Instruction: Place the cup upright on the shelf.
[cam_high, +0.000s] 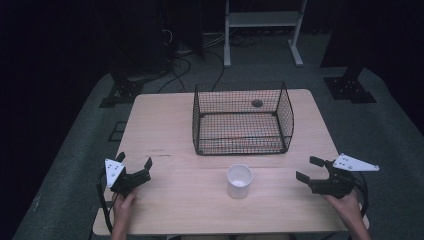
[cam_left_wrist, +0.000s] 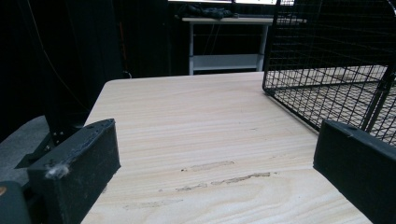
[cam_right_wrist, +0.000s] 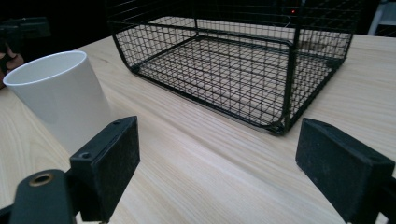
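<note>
Two grippers are held low over the near part of the wooden table (cam_high: 165, 125), with a white cup (cam_high: 239, 181) standing upright between them; every place below is given from that cup.

The cup sits on the table just in front of the near wall of the black wire basket (cam_high: 243, 120), apart from it, its open mouth facing up. It appears to be empty.

The right gripper (cam_high: 309, 169) is found to the cup's right, well apart, with its jaws aimed roughly back towards the cup and the basket. In the right gripper view the cup (cam_right_wrist: 58, 100) is seen off to the left of the left jaw, not between the jaws, so a swing towards the cup would be needed before any grasp. Its jaws are spread, with nothing but bare table between them.

The left gripper (cam_high: 134, 162) is found to the cup's left, somewhat farther off, pointing away towards the far side of the table. In the left gripper view the basket corner (cam_left_wrist: 327, 70) is seen ahead and to the right. Its jaws are likewise spread and nothing is held.

The right gripper is judged the slightly nearer of the two and the better turned. The cup's axis being vertical, a level approach from the side across its wall is judged the likely grasp.
</note>
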